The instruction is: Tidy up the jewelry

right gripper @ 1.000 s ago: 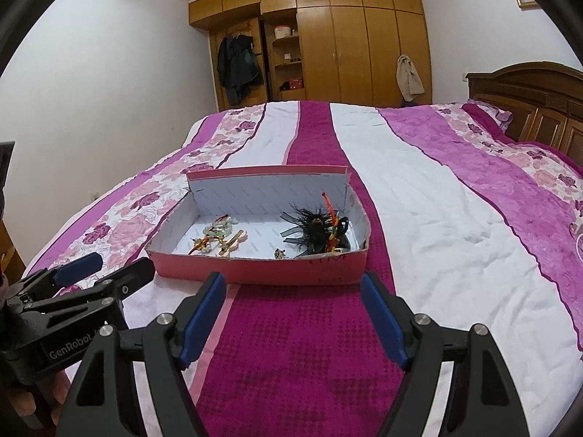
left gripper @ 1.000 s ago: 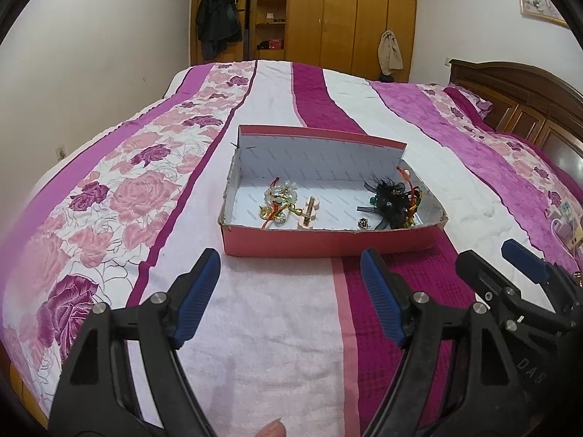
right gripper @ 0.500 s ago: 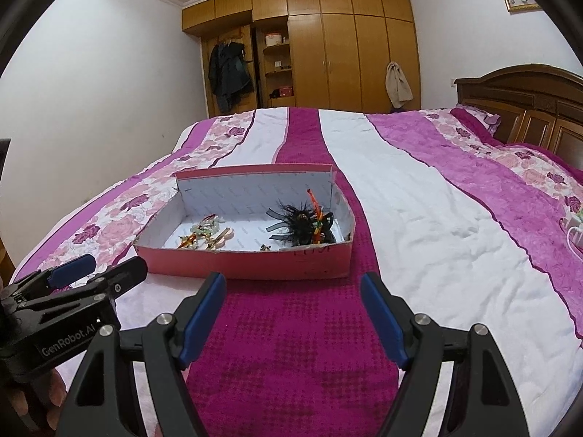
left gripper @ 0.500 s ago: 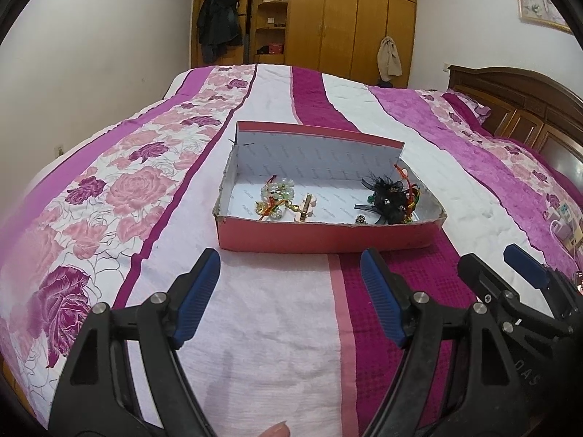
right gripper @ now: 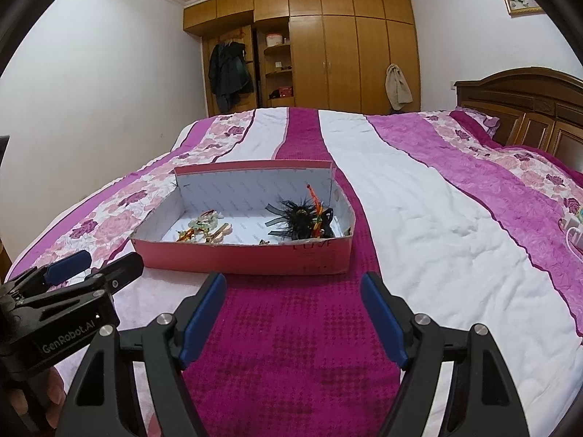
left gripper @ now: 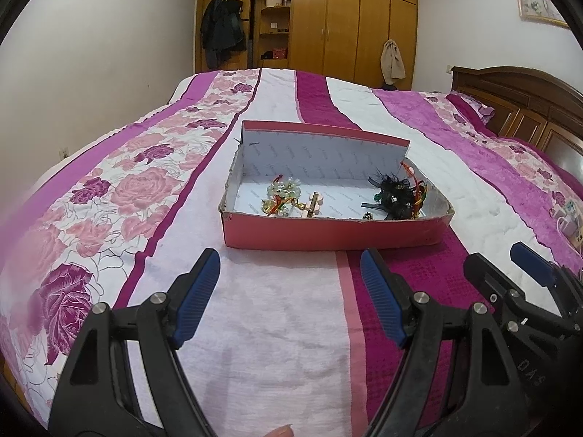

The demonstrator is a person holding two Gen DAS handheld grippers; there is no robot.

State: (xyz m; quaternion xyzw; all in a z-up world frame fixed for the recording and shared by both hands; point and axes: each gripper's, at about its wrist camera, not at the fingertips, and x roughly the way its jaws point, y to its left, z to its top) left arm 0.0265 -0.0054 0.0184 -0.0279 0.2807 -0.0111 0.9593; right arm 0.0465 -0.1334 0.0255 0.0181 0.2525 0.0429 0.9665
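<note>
A shallow pink cardboard box with a white inside lies on the bed; it also shows in the right wrist view. Inside on the left lies a bunch of pale bead and gold jewelry, with a gold clip beside it. On the right lies a black feather hair piece with red and orange cords. My left gripper is open and empty, a short way in front of the box. My right gripper is open and empty, also in front of the box.
The bed has a striped pink, white and magenta quilt. A wooden headboard stands at the right, a wooden wardrobe at the far wall. Small items lie at the bed's right edge.
Both grippers have tilted up and drawn back slightly, so the box sits a little lower and farther in each view. Both jaws stay open. The jewelry has not moved.
</note>
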